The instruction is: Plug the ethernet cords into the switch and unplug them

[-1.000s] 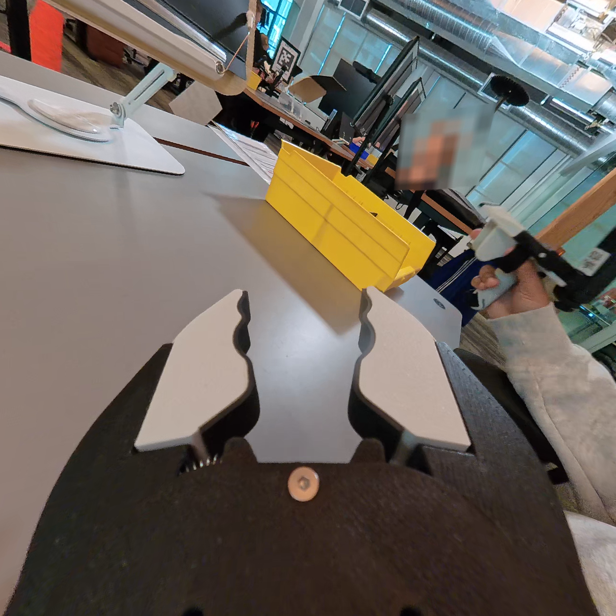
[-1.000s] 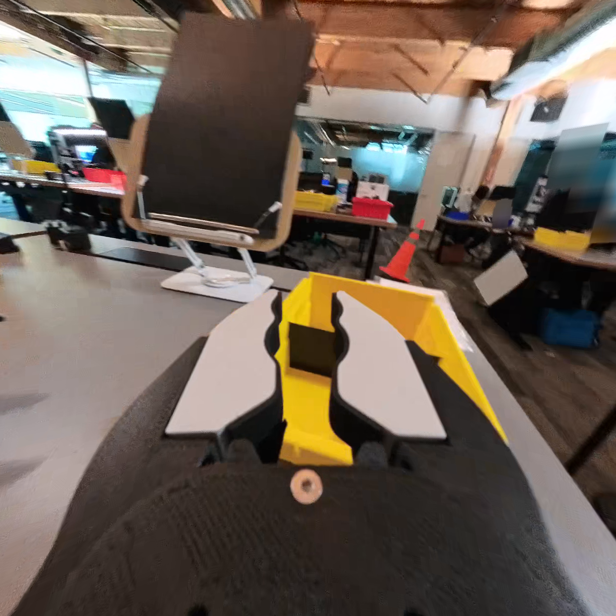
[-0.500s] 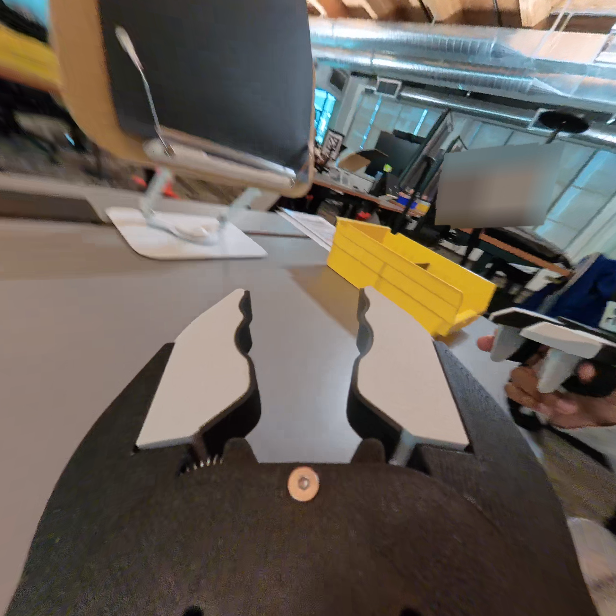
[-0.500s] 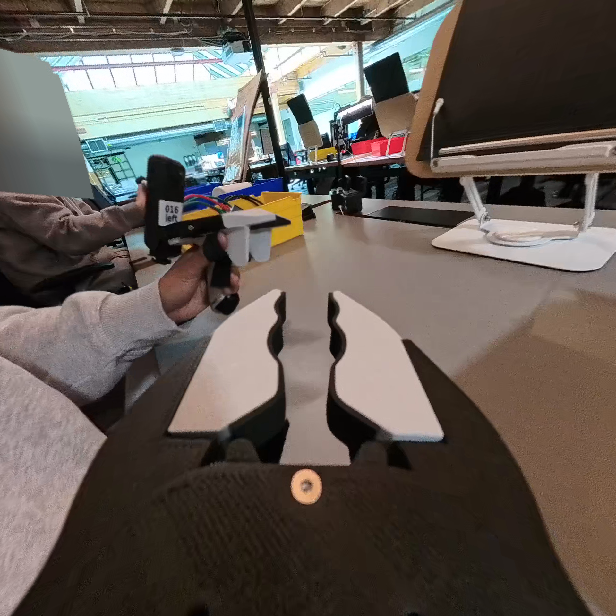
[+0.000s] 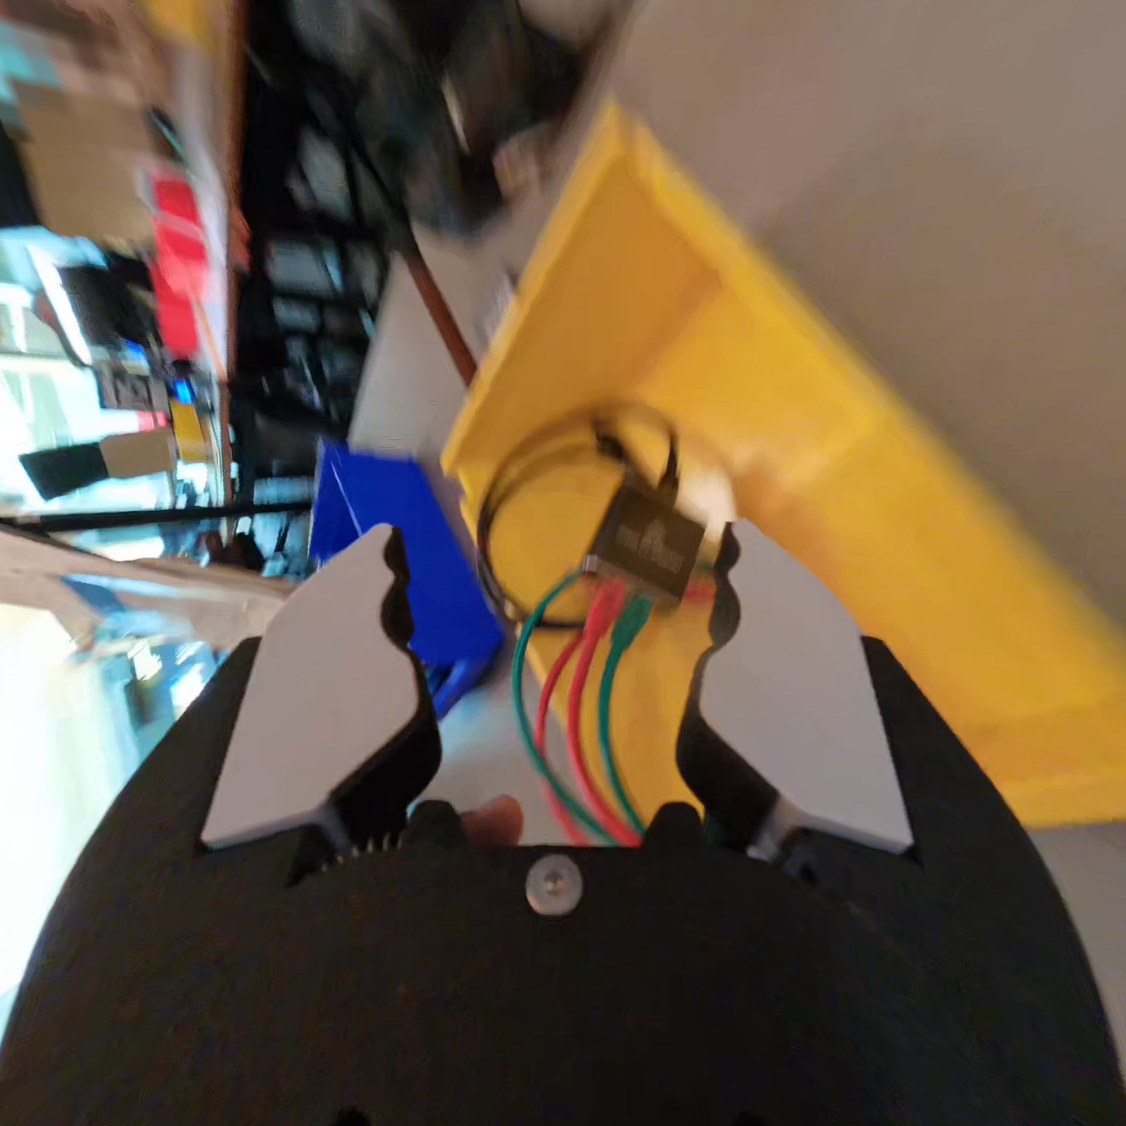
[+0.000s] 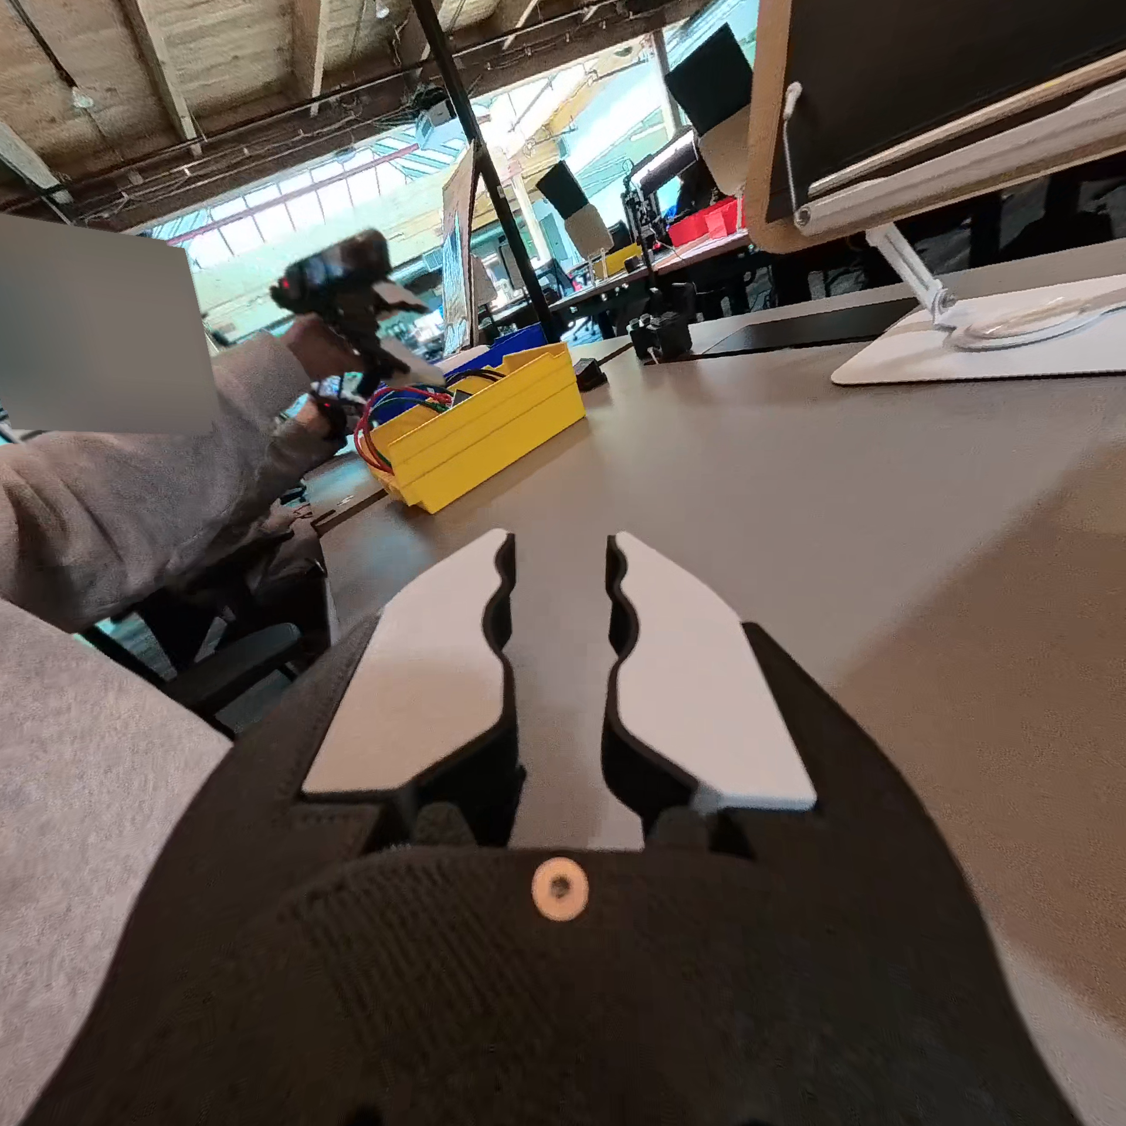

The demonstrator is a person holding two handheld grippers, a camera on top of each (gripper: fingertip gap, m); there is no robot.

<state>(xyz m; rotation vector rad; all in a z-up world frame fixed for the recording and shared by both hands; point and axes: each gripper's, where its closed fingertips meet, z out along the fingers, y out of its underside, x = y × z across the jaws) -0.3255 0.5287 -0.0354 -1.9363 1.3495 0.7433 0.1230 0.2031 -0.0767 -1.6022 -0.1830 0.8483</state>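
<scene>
Yellow bin (image 6: 487, 426) – glossy smooth plastic; table (image 6: 792, 487) matt, smooth; sleeve (image 6: 122, 499) – soft knit cloth.

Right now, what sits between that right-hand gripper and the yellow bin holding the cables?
Only bare grey tabletop lies between the right gripper and the yellow bin, as the right wrist view shows.
</scene>
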